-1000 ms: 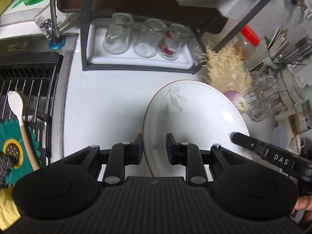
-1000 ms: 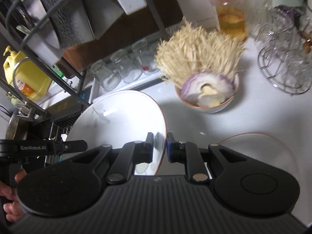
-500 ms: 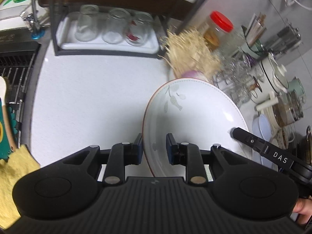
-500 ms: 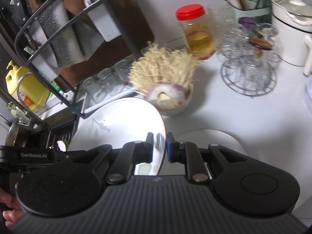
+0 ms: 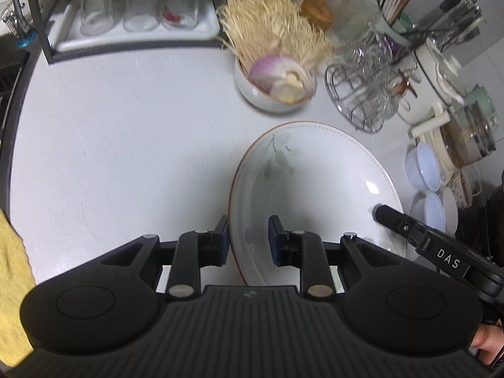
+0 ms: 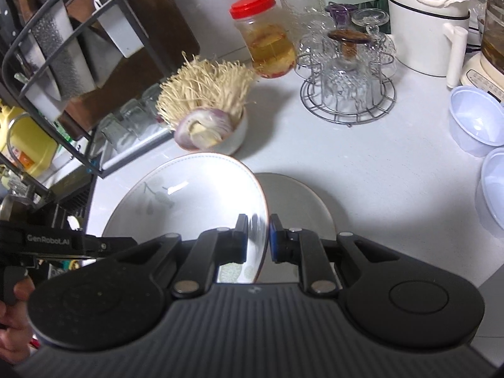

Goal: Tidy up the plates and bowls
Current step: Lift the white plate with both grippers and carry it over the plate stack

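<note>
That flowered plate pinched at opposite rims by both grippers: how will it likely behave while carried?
The plate looks like glazed ceramic: probably rigid and heavy for its size. Its glossy rim may slip between the left gripper and right gripper pads. It would likely chip if dropped onto the plate below.

White counter (image 5: 110, 145) with bowl (image 5: 271, 94), plate (image 6: 299, 201)

Two plates are seen: one held plate (image 6: 189, 195) and one lying plate (image 6: 296, 198). Two plastic bowls (image 6: 475, 119), one filled bowl (image 5: 274, 91) and three upturned glasses (image 5: 140, 3) are counted.
</note>
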Tool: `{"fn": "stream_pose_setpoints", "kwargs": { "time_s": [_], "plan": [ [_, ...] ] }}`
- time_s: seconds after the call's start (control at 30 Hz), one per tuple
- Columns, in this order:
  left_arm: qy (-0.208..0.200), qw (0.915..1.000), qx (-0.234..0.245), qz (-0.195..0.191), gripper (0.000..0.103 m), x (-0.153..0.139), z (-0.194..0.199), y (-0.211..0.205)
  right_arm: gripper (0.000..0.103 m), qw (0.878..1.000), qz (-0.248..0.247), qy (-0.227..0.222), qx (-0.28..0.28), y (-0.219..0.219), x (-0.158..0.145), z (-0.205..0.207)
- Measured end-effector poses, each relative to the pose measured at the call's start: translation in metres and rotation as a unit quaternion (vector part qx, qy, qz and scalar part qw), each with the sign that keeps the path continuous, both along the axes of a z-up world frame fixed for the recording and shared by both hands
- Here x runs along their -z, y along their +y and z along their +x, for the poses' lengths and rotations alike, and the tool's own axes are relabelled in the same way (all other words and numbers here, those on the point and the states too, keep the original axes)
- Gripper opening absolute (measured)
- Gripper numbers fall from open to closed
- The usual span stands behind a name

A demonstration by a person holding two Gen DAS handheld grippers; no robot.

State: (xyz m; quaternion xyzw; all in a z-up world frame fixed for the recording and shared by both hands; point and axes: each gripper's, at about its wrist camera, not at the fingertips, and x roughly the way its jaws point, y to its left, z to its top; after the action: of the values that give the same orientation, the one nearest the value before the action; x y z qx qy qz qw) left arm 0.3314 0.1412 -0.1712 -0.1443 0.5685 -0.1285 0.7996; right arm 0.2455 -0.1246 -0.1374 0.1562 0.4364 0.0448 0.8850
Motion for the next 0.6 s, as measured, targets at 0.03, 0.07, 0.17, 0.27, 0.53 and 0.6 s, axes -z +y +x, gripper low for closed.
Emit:
{"fn": "stream_pose_setpoints", "kwargs": {
  "time_s": [0.03,0.07,0.17,0.27,0.53,0.6],
  "plan": [
    [0.006,1.0000,0.001,0.001,0.028,0.004,-0.002,-0.003,0.017,1.000,0.000,0.002,-0.001,-0.002,0.002,-0.001],
    [0.013,0.9999,0.001,0.001,0.028,0.008,-0.002,-0.005,0.017,1.000,0.000,0.005,0.000,-0.004,0.004,-0.002],
    [0.022,0.9997,0.005,0.003,0.028,0.017,-0.005,-0.013,0.017,1.000,-0.002,0.011,0.004,-0.009,0.011,-0.005],
    [0.025,0.9996,0.006,0.007,0.028,0.024,-0.005,-0.022,0.016,1.000,-0.001,0.018,0.012,-0.015,0.017,-0.007],
    [0.023,0.9995,0.011,0.017,0.028,0.035,0.005,-0.036,0.016,0.999,-0.023,0.031,0.012,-0.021,0.028,-0.002],
    [0.022,0.9995,0.013,0.018,0.028,0.037,0.008,-0.039,0.016,0.999,-0.029,0.032,0.015,-0.022,0.030,-0.001]
  ]
}}
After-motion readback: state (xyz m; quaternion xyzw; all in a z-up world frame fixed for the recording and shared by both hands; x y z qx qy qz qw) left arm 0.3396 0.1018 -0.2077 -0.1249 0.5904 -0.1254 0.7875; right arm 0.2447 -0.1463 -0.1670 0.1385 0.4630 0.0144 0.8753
